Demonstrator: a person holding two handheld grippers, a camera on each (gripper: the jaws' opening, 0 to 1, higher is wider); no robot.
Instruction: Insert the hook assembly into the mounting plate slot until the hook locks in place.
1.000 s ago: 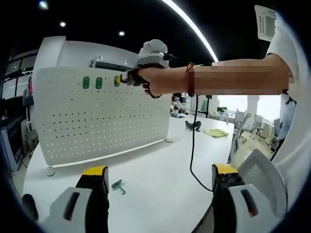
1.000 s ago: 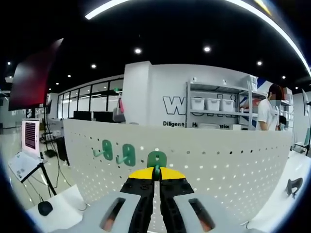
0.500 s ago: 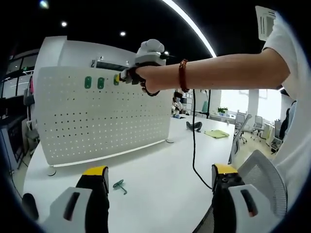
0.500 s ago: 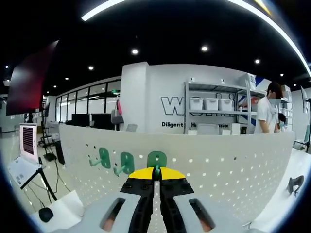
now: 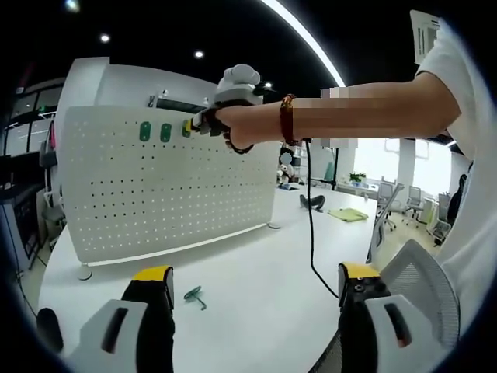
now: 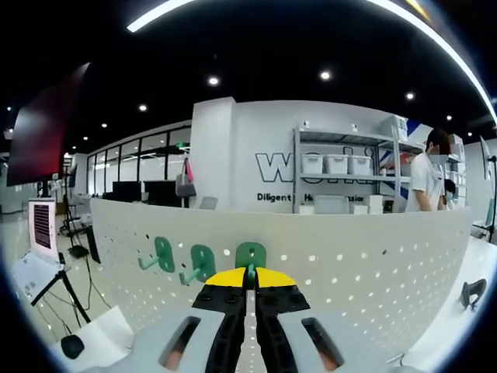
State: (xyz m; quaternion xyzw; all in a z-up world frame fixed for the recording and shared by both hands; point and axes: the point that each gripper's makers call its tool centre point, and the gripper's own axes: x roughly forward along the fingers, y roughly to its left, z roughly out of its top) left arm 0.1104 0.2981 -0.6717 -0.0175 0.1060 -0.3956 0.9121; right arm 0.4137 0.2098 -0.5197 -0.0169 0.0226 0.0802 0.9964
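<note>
Pressing a small, stiff, light green hook (image 6: 250,256), clamped by its stem between right gripper (image 6: 250,273) tips, against the pegboard (image 6: 349,264); left gripper (image 5: 256,280) idling spread, spare hook (image 5: 194,296) lying just ahead.

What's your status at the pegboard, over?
Right gripper shut on green hook, pressed to pegboard. Left gripper open, low over table. Two hooks already mounted; spare hook on table.
</note>
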